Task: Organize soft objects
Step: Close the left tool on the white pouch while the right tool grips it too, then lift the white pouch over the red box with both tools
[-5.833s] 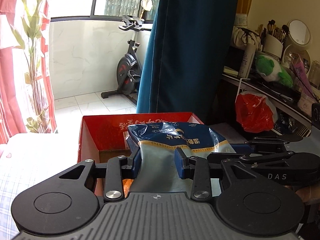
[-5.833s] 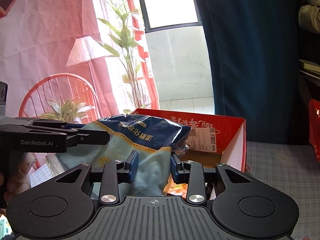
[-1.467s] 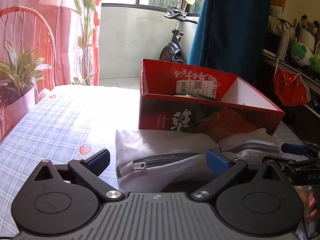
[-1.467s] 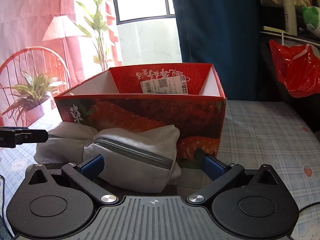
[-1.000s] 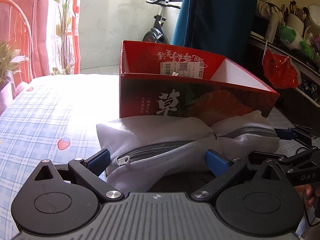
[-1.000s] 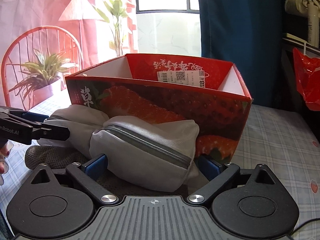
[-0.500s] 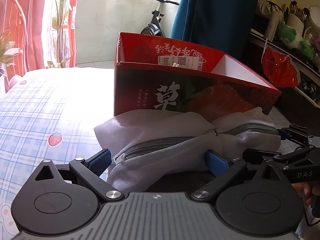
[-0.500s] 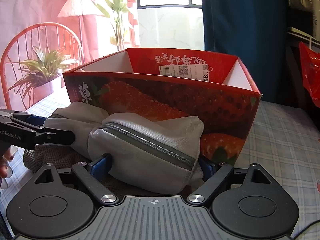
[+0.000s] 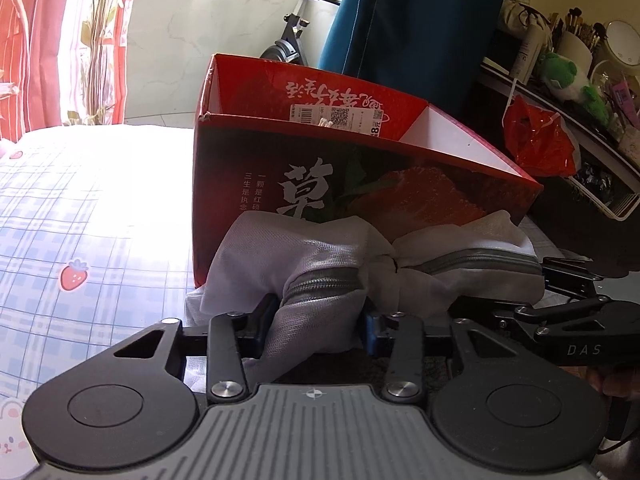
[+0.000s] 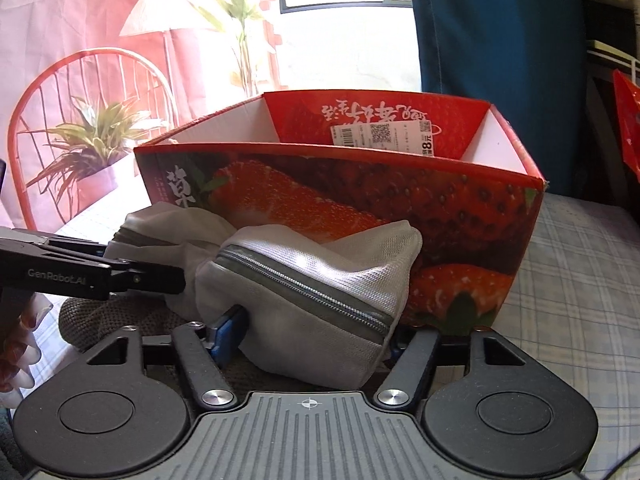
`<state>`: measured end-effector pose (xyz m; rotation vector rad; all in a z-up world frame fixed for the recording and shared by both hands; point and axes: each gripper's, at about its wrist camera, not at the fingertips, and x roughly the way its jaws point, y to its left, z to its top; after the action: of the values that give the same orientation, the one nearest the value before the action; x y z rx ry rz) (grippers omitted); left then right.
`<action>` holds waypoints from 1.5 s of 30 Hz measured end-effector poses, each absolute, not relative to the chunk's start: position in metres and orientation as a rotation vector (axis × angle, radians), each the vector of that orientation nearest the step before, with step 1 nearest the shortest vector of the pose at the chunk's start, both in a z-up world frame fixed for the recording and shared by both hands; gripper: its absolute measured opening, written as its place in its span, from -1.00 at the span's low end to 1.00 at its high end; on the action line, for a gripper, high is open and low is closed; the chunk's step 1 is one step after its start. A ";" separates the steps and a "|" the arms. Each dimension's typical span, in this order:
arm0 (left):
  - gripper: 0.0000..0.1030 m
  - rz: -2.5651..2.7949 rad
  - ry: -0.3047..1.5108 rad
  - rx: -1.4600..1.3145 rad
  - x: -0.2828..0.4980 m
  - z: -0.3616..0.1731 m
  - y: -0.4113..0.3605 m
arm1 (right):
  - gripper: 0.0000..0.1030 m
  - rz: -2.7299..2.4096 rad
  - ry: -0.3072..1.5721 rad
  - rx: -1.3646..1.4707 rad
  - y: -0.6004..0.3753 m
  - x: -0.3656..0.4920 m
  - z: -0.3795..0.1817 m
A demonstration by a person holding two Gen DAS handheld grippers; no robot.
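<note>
Lying between both closing hand-held grippers, mesh bag, pinched

We see the left gripper as black linkage arms with silver screws, blue pads and a ribbed grey housing bearing a crosshair mark; the right gripper is built alike; side on, they carry "GenRobot.AI" and "DAS" lettering; long pale fingernails show at left.

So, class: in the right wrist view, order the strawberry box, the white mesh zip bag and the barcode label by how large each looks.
1. strawberry box
2. white mesh zip bag, though it lies nearer the camera, which enlarges it
3. barcode label
</note>
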<state>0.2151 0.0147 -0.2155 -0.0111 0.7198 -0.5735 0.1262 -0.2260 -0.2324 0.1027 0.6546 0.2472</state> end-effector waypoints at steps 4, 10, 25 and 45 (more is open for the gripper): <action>-0.39 -0.551 0.699 -0.012 0.205 -0.207 0.015 | -0.04 0.254 0.627 0.120 -0.226 0.119 -0.224; -0.48 -0.536 0.639 -0.010 0.188 -0.190 0.019 | -0.10 0.261 0.571 0.129 -0.226 0.104 -0.211; -0.48 -0.517 0.521 -0.007 0.132 -0.150 0.015 | -0.10 0.282 0.465 0.172 -0.237 0.061 -0.180; -0.48 -0.578 0.475 0.020 0.182 -0.092 -0.004 | -0.10 0.304 0.423 0.120 -0.262 0.098 -0.116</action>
<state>0.1816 -0.0041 -0.0918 0.0198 0.4752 -0.5777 0.0984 -0.2623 -0.1157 0.1199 0.4228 0.3044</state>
